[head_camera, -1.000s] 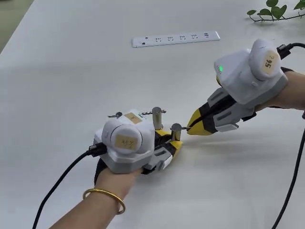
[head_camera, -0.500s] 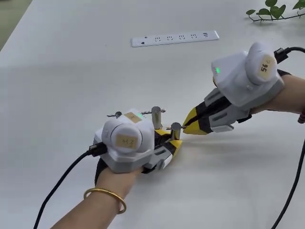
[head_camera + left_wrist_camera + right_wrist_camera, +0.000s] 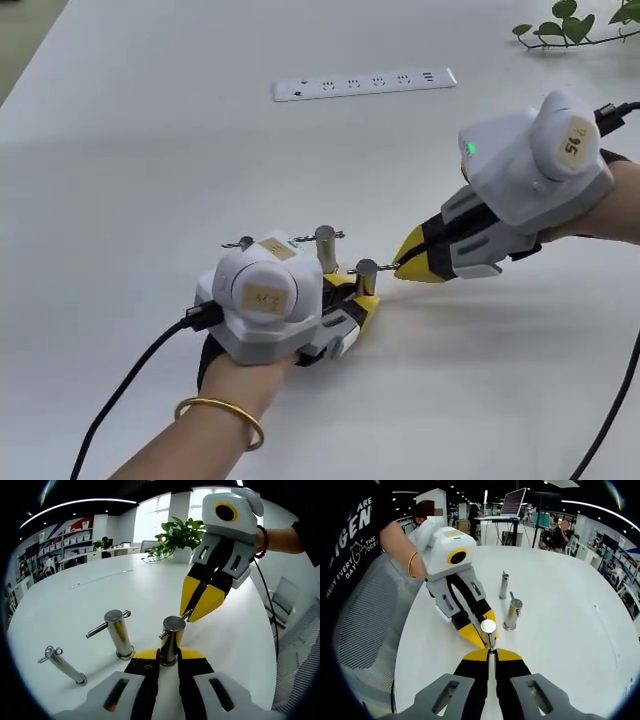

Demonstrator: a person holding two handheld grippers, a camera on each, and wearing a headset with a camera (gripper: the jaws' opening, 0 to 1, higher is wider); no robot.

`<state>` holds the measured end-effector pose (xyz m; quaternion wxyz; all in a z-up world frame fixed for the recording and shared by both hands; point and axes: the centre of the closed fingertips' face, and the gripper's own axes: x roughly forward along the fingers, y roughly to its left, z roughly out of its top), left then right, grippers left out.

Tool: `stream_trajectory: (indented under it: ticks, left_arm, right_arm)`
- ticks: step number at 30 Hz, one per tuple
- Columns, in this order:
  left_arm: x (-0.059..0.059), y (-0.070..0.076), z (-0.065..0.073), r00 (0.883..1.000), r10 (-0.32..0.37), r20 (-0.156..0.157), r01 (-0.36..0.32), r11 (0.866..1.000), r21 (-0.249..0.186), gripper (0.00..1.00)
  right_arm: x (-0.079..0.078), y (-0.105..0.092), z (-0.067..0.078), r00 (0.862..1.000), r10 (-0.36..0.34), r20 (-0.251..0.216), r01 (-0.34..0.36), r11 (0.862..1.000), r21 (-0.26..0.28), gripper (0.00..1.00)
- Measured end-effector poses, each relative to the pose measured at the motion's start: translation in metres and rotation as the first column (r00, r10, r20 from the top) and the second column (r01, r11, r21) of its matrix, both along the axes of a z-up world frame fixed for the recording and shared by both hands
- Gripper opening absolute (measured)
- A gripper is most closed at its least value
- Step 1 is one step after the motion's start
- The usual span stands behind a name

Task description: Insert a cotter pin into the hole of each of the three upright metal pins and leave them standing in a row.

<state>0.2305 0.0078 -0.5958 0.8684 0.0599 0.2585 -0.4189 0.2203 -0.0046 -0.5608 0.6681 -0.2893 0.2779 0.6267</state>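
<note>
Risks, left to right:
- The far-left metal pin (image 3: 62, 664), at the 9 o'clock end of the row, is already being crossed by the first cotter pin (image 3: 50, 652). It is reading as leaning in the left gripper view, possibly from lens distortion. A knock from the left gripper's body could be toppling it.
- The middle metal pin (image 3: 119, 635), with the second cotter pin (image 3: 106, 625) through it, is standing just beside the left gripper (image 3: 360, 295). The same knock risk is being carried if that gripper gets pulled away carelessly.
- The third metal pin (image 3: 171, 641) is being clamped low on its shank by the left fingers (image 3: 147, 654), base on the tabletop (image 3: 150, 180).
- The third cotter pin (image 3: 383, 266) is being pinched at its outer end by the right gripper (image 3: 400, 268), fingers together on it, at 3 o'clock of that pin.
- Judged: a push off the hole axis could be bending or jamming the legs. Excess side load could be tilting the pin into its 9 o'clock neighbour. An early release could be leaving the cotter pin half seated.

Orientation:
- The metal pins' long axes are being kept roughly vertical, heads up.
- The third cotter pin's long axis is lying horizontal, pointed toward 9 o'clock through the cross hole. A tip appears to be showing on the far side.
</note>
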Motion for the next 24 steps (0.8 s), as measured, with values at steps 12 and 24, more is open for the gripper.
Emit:
stream_trajectory:
  ticks: [12,24]
  left_arm:
    - [0.000,0.000,0.000,1.000,-0.007,-0.003,0.007,1.000,0.000,0.12]
    - [0.000,0.000,-0.001,1.000,-0.005,-0.004,0.005,1.000,-0.002,0.12]
  right_arm:
    - [-0.002,0.008,0.001,1.000,-0.001,-0.010,0.001,1.000,-0.001,0.00]
    - [-0.003,0.013,0.002,1.000,0.004,0.004,-0.004,1.000,0.004,0.00]
